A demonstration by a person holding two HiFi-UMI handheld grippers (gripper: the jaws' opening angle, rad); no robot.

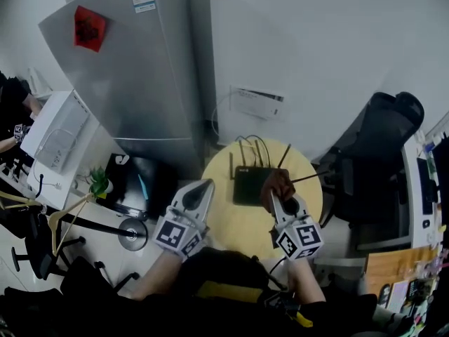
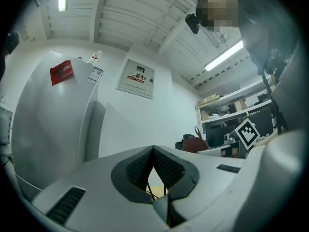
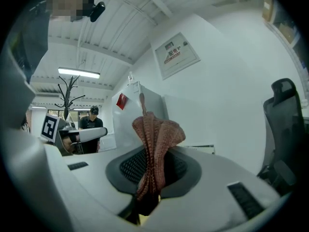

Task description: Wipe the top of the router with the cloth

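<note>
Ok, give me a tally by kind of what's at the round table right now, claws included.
Router: 1
Cloth: 1, clamped in the right claw
Claws: 2, counting the left claw, which is shut on nothing
Round table: 1
Total: 5

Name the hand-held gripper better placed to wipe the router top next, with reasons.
Right. The right hand-held gripper is shut on the cloth and sits at the right edge of the router. The left hand-held gripper is shut, empty, off to the router's left.
</note>
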